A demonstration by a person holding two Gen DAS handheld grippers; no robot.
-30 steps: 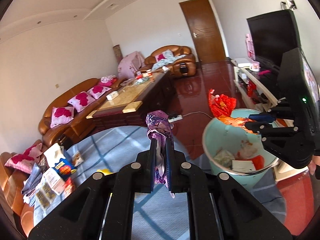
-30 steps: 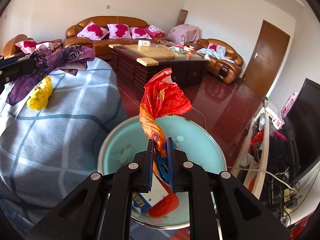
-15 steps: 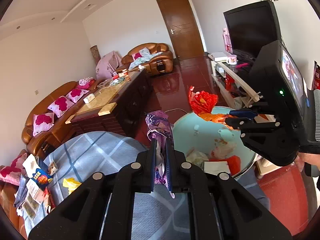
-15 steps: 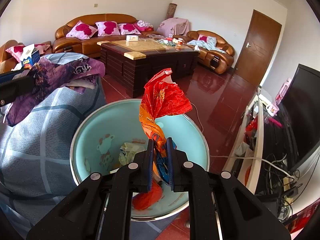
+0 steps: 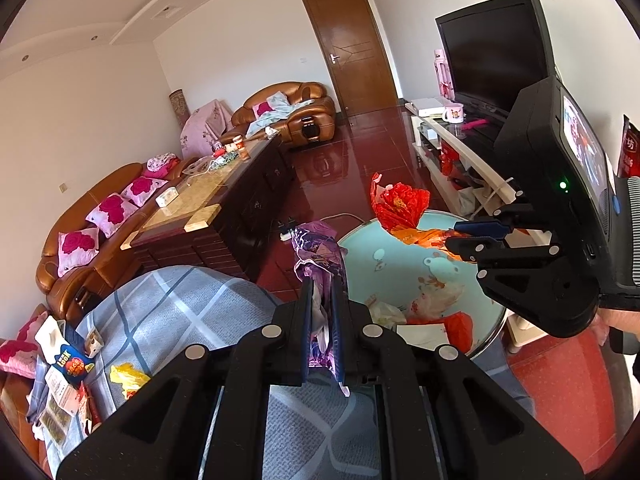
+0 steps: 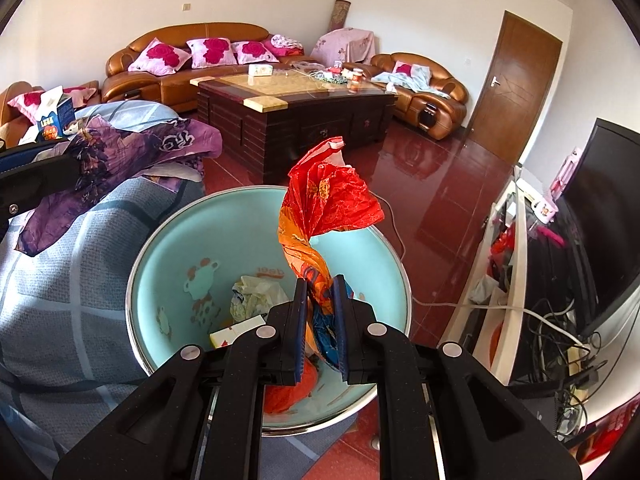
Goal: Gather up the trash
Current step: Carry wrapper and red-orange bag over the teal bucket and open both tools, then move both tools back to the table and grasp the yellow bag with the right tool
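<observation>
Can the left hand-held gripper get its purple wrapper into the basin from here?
Probably yes: the left hand-held gripper holds the purple wrapper beside the basin rim, with nothing between; the right hand-held gripper crowds the far side.

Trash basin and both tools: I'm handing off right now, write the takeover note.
Left tool: shut on the purple wrapper, beside the basin's rim over the blue checked cover.
Right tool: shut on the red-orange wrapper, above the light-blue basin.
Done: some wrappers and a carton already lie in the basin.
Left: drop both wrappers in, then fetch the yellow wrapper and the packets on the cover.
</observation>
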